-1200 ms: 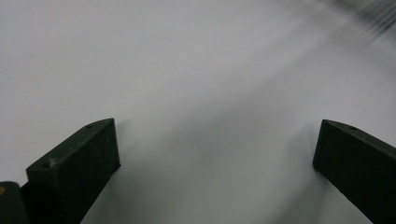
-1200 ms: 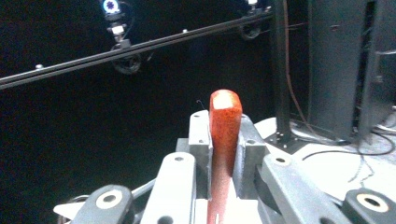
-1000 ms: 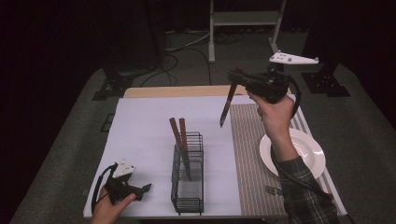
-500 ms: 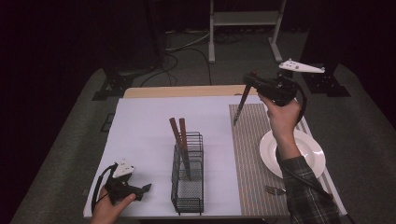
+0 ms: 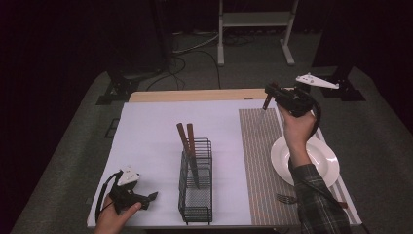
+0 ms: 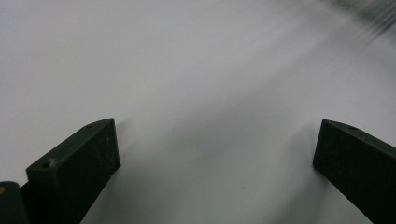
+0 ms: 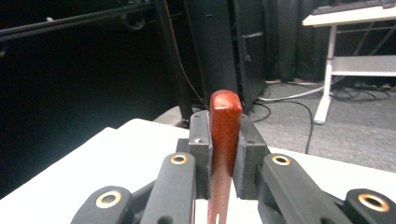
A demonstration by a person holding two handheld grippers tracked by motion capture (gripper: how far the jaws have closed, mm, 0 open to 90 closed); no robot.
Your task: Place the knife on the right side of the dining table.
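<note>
right gripper [image 5: 269,93]: raised above the far right of the table, jaws closed tight on the red-brown wooden handle of a knife [image 7: 224,140]; the blade hangs down over the striped placemat [image 5: 258,161].
left gripper [image 5: 146,197]: resting low at the near left corner on the white table cover [image 5: 146,131], jaws spread wide with nothing between them.
wire rack [image 5: 196,185]: stands near the middle front of the table, holding two more wooden-handled knives [image 5: 187,146] upright and leaning slightly.
plate [image 5: 321,161]: white, on the right, just beside the placemat.
fork [image 5: 287,198]: lies on the placemat's near end.
</note>
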